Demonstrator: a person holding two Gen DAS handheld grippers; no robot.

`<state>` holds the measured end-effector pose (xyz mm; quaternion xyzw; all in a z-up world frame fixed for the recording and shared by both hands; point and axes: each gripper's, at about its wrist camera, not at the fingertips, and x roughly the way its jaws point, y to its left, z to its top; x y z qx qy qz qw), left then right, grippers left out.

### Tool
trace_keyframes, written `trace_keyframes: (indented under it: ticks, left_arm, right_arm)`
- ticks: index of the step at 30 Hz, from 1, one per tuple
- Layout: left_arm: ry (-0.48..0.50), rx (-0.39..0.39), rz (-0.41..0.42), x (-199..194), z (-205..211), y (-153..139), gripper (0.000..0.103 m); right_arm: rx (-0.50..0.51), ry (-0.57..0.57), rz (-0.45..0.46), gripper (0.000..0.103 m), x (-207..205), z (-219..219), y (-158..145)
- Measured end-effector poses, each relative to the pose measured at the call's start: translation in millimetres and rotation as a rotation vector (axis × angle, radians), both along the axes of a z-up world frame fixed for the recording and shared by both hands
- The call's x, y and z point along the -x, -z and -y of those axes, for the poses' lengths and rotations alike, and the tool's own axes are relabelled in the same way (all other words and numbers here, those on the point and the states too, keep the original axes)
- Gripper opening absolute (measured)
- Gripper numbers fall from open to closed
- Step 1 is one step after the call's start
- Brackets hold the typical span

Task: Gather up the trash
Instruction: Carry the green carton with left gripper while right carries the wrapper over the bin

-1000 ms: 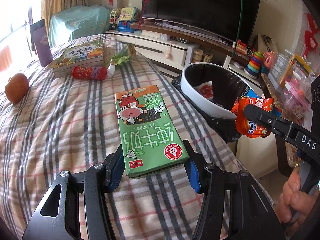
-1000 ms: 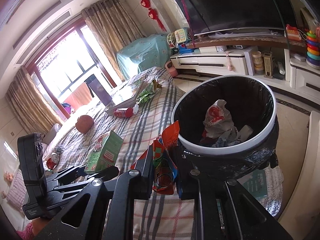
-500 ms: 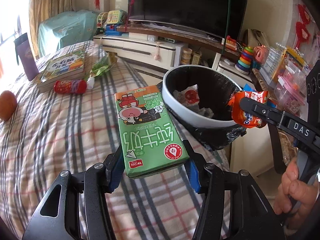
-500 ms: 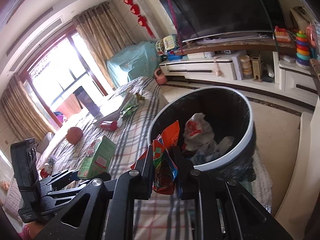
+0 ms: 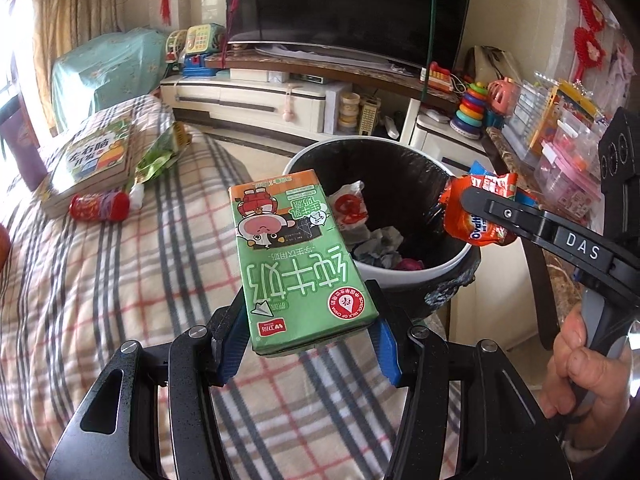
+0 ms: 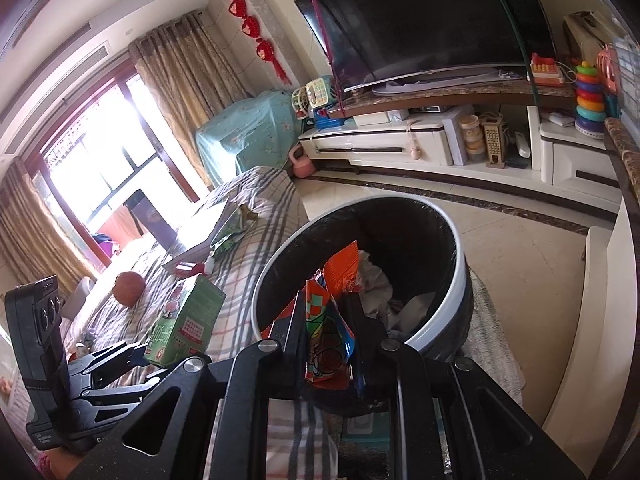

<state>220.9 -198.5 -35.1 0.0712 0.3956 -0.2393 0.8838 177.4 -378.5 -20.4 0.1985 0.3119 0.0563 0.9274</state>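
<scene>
My left gripper (image 5: pixel 308 344) is shut on a green milk carton (image 5: pixel 296 256) and holds it above the plaid bed, its far end just over the near rim of the trash bin (image 5: pixel 440 268). My right gripper (image 6: pixel 326 332) is shut on an orange snack wrapper (image 6: pixel 330 320) and holds it over the bin's (image 6: pixel 444 320) open mouth. The bin has a white rim and a black liner, with crumpled trash inside. The wrapper (image 5: pixel 476 216) also shows in the left wrist view over the bin's right rim. The carton (image 6: pixel 184 320) shows in the right wrist view.
On the plaid bed (image 5: pixel 100 280) lie a book (image 5: pixel 92 160), a red bottle (image 5: pixel 100 206), a green wrapper (image 5: pixel 156 156) and an orange fruit (image 6: pixel 128 288). A TV stand (image 6: pixel 400 140) with toys runs along the far wall. A shelf edge (image 6: pixel 624 208) stands at the right.
Both grippers have moved toward the bin with their loads. The wrapper went from beside the bin's rim to over its opening; the carton now reaches the near rim.
</scene>
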Motion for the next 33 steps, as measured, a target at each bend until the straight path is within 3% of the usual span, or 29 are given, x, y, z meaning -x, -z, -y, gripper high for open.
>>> trace_keyframes:
  ticks: [33]
  left_arm:
    - [0.073,-0.040,-0.013,-43.5,52.5,-4.8,0.053]
  right_arm:
    - [0.070,-0.008,-0.071,0.017,-49.1,19.8,-4.1]
